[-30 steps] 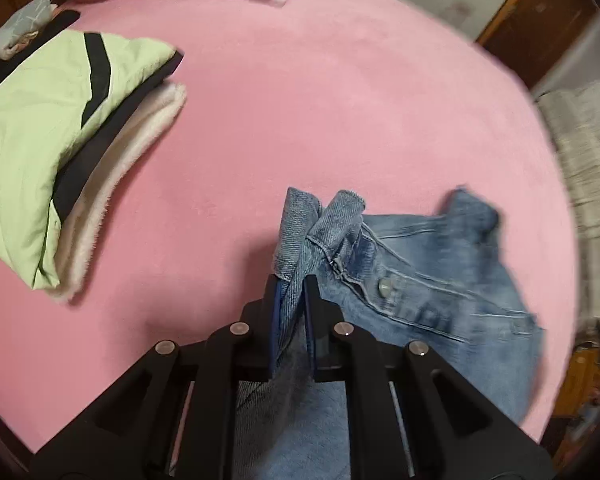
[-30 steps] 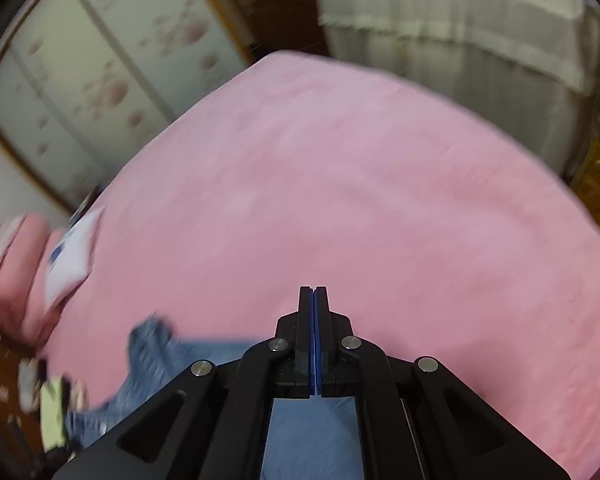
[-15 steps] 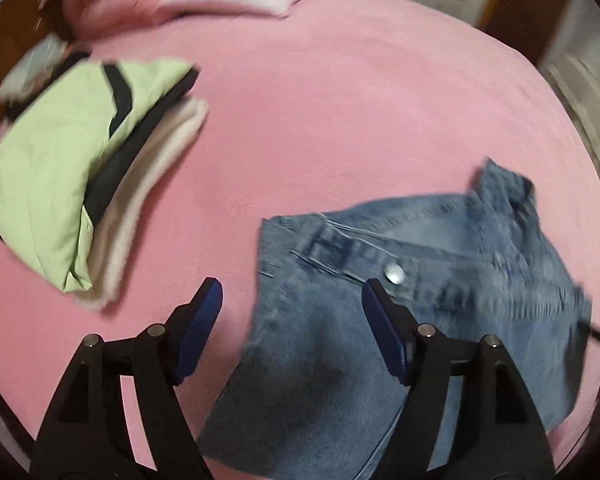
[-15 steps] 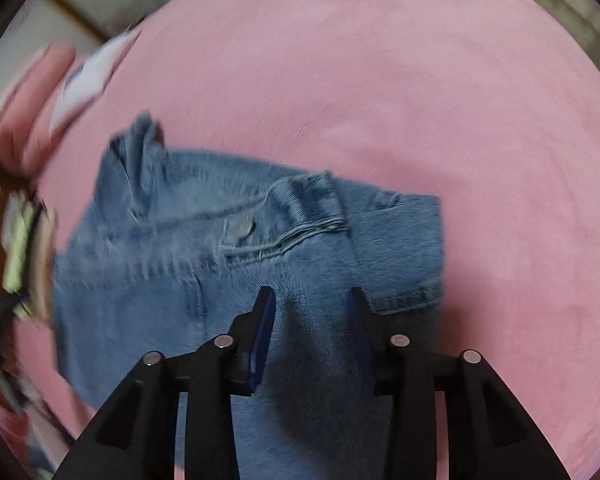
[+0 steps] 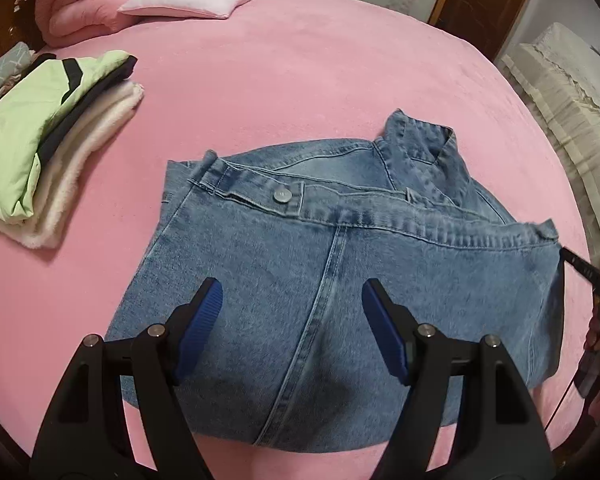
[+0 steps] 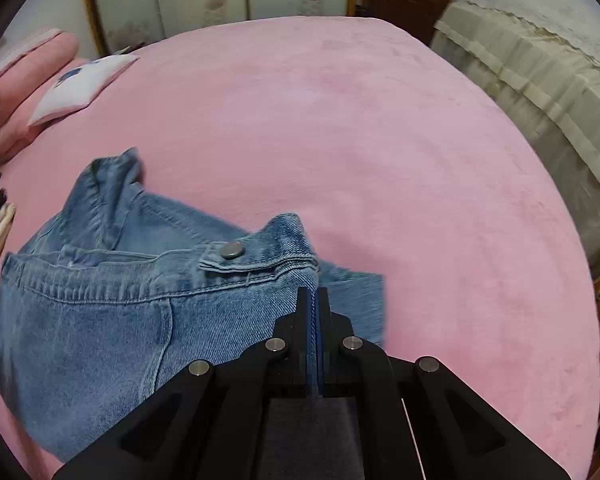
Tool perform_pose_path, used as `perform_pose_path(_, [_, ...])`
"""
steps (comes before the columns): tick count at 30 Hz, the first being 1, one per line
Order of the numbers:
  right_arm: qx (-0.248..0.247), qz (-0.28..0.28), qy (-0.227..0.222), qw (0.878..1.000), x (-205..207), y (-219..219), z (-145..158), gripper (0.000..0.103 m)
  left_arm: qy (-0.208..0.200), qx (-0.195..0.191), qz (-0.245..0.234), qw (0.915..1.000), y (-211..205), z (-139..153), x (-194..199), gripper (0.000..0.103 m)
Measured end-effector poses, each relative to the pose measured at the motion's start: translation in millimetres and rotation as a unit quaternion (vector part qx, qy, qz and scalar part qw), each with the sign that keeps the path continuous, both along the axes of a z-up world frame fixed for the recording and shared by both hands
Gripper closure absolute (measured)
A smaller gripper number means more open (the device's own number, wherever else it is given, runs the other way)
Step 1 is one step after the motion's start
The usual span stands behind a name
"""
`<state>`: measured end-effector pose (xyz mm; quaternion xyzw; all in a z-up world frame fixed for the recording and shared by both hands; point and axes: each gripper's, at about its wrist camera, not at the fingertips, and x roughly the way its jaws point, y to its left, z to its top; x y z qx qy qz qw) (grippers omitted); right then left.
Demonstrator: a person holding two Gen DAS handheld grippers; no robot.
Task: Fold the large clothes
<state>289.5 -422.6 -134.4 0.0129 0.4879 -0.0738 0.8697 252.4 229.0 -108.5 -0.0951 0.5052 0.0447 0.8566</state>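
Left claw [image 5: 290, 322] apart above denim jacket [image 5: 340, 264]; right claw [image 6: 313, 298] clamped on its hem.

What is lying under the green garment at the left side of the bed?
Under the green garment there is a folded white fleecy item, resting on the pink bed cover. Only its edges show; the rest is covered, so I cannot tell what it is.

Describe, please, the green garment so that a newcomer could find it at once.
On the pink bed, look left of the denim jacket to the pile of folded clothes. The green garment lies on top of it, over a fluffy white layer, and alone is lime with black stripes.
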Motion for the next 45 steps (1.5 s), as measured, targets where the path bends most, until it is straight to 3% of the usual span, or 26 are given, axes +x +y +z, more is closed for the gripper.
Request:
perform_pose_path(2, [0.017,-0.012,-0.002,1.000,5.7,-6.6,5.1,0.103,0.000,0.000,-0.008,1.0000,-3.3,-1.0,3.3,0.033])
perform_pose_path(5, [-0.029,-0.013,0.012,0.999,13.8,-1.2,-7.7,0.103,0.033,0.018,-0.020,0.9991,-13.2,-14.9,15.5,0.033])
perform_pose_path(7, [-0.090,-0.060,0.034,0.994,20.9,3.4,-18.2,0.103,0.046,0.029,-0.021,0.9983,-17.3,-21.1,18.8,0.033])
perform_pose_path(8, [-0.095,-0.078,0.022,0.992,20.9,5.1,-15.4,0.103,0.047,0.029,-0.023,0.9982,-18.6,-22.0,18.8,0.033])
perform_pose_path(10, [-0.039,-0.093,-0.024,0.995,6.1,4.3,1.6,0.103,0.046,0.017,-0.033,0.9982,-22.3,-23.6,15.9,0.033])
perform_pose_path(12, [0.035,-0.069,-0.046,0.996,-12.1,9.9,17.6,0.102,0.062,-0.016,-0.052,0.9966,-26.8,-28.3,13.7,0.034])
perform_pose_path(16, [0.128,0.047,0.009,0.991,-43.3,56.3,11.8,0.101,0.128,-0.112,-0.073,0.9827,-38.9,-40.8,-7.7,0.049])
perform_pose_path(18, [0.151,0.088,0.032,0.984,-72.1,82.8,3.7,0.101,0.137,-0.137,-0.081,0.9777,-44.3,-42.0,-32.4,0.049])
perform_pose_path(23, [0.197,0.147,0.023,0.969,-141.0,138.6,-13.7,0.101,0.113,-0.107,-0.123,0.9802,-61.2,-47.4,-79.3,0.049])
perform_pose_path(26, [0.202,0.133,0.020,0.970,-154.5,164.3,-37.0,0.101,0.096,-0.106,-0.131,0.9810,-66.3,-56.2,-84.8,0.053])
perform_pose_path(29, [0.238,0.115,0.039,0.964,-153.3,174.6,-56.4,0.101,0.100,-0.099,-0.125,0.9821,-69.4,-69.1,-77.3,0.056])
perform_pose_path(31, [0.240,0.114,0.062,0.962,-143.0,191.6,-77.0,0.101,0.087,-0.088,-0.125,0.9845,-72.0,-75.3,-69.8,0.056])
perform_pose_path(35, [0.225,0.126,0.063,0.964,-120.8,210.4,-99.5,0.101,0.095,-0.071,-0.121,0.9855,-77.6,-92.1,-52.5,0.056])
perform_pose_path(37, [0.222,0.136,0.076,0.962,-103.4,214.4,-108.9,0.101,0.065,-0.060,-0.124,0.9883,-78.0,-89.0,-47.0,0.056])
perform_pose_path(40, [0.243,0.140,0.063,0.958,-82.0,204.9,-110.8,0.102,0.009,0.035,-0.107,0.9936,-78.9,-82.8,-27.2,0.067])
perform_pose_path(43, [0.277,0.130,0.053,0.950,-58.9,191.2,-121.8,0.103,0.015,0.006,-0.086,0.9962,-70.2,-96.5,12.4,0.068])
perform_pose_path(45, [0.228,0.109,0.018,0.967,-41.3,183.2,-119.3,0.103,0.006,0.012,-0.089,0.9959,-73.8,-97.2,24.3,0.068])
